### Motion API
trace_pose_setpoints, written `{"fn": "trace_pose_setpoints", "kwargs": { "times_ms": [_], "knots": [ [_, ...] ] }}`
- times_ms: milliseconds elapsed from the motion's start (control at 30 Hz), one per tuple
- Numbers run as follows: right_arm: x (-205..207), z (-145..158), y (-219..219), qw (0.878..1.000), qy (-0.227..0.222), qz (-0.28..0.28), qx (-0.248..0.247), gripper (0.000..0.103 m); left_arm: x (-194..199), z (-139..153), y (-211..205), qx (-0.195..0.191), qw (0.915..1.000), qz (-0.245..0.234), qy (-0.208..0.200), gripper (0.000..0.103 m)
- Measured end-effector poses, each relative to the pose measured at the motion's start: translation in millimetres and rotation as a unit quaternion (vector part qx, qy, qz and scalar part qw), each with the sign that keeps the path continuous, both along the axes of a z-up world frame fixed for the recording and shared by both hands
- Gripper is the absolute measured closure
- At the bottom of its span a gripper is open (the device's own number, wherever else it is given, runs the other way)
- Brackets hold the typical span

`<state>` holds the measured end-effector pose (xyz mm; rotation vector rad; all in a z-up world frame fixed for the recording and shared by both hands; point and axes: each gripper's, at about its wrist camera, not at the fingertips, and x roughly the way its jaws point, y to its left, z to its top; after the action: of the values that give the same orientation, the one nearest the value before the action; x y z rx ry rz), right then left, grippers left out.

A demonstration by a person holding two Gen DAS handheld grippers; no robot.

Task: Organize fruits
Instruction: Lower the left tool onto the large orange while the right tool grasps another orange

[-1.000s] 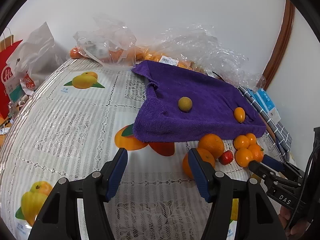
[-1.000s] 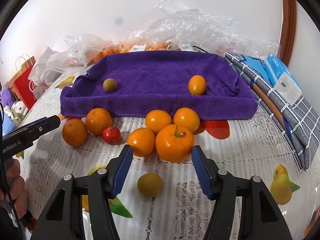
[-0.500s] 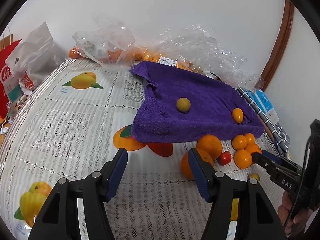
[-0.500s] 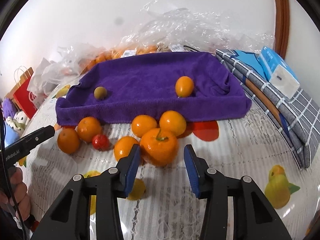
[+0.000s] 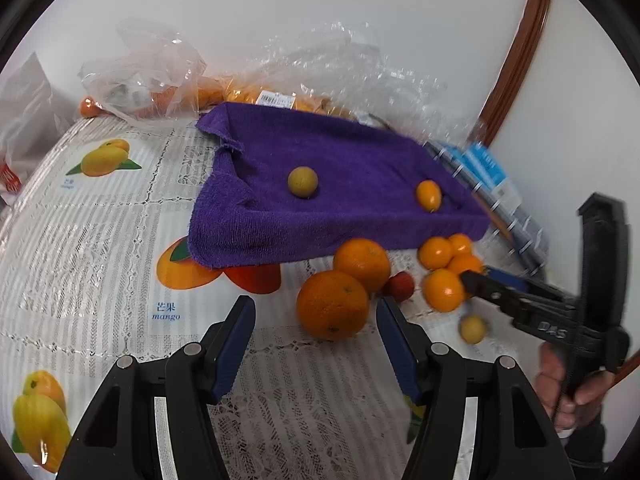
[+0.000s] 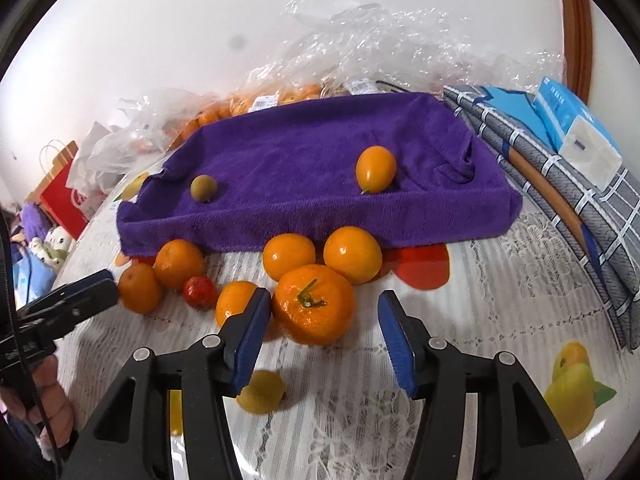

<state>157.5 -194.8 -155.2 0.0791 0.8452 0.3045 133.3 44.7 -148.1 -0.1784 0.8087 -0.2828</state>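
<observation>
Fruit-print lace tablecloth [image 5: 100, 248], white wall [image 5: 320, 8]

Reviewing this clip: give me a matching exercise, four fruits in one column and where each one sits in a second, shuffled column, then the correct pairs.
Fruits
1. stemmed mandarin
2. oval orange fruit
3. small red fruit
4. yellowish fruit

Places
A. on the purple towel, toward its right side
B. on the tablecloth under the right gripper's left finger
C. on the tablecloth at the tips of the right gripper, whose jaws are opening, no pad seen pressing it
D. on the tablecloth between two oranges, left of the stemmed mandarin

Pairs: 1-C, 2-A, 3-D, 4-B
</observation>
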Motion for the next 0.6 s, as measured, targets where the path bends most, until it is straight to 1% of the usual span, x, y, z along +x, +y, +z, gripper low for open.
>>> {"fn": "trace_pose_setpoints", "kwargs": {
  "times_ms": [100, 200, 300, 333, 367, 400, 433, 467, 567, 600],
  "knots": [
    [-1, -1, 0, 1.0, -0.001, 0.007, 0.0, 0.048, 8, -1, -10, 0.021, 0.9997, -0.007, 0.006, 0.042],
    [3, -2, -1, 1.0, 0.0, 0.008, 0.003, 0.046, 19, -5, -19, 0.042, 0.9987, -0.009, 0.027, 0.042],
    [10, -3, -3, 1.0, 0.01, 0.008, 0.018, 0.046, 21, -6, -28, 0.065, 0.9976, -0.012, 0.021, 0.042],
    [12, -4, -5, 1.0, 0.015, 0.007, 0.025, 0.046, 21, -6, -30, 0.068, 0.9974, -0.016, 0.021, 0.043],
    [14, -5, -6, 0.999, 0.02, 0.006, 0.032, 0.047, 20, -6, -32, 0.07, 0.9972, -0.017, 0.02, 0.049],
    [15, -6, -7, 0.999, 0.023, 0.007, 0.04, 0.048, 20, -6, -31, 0.067, 0.9974, -0.019, 0.02, 0.063],
    [15, -6, -9, 0.998, 0.026, 0.014, 0.052, 0.056, 20, -7, -29, 0.057, 0.9979, -0.021, 0.021, 0.063],
    [14, -6, -10, 0.997, 0.03, 0.019, 0.067, 0.06, 20, -7, -26, 0.045, 0.9985, -0.02, 0.022, 0.063],
    [7, -2, -16, 0.998, 0.029, 0.002, 0.055, 0.06, 15, -5, -10, 0.005, 0.9999, 0.002, 0.013, 0.063],
    [3, 0, -20, 0.998, 0.025, -0.005, 0.051, 0.06, 14, -4, -7, -0.001, 0.9999, 0.008, 0.009, 0.063]
  ]
}}
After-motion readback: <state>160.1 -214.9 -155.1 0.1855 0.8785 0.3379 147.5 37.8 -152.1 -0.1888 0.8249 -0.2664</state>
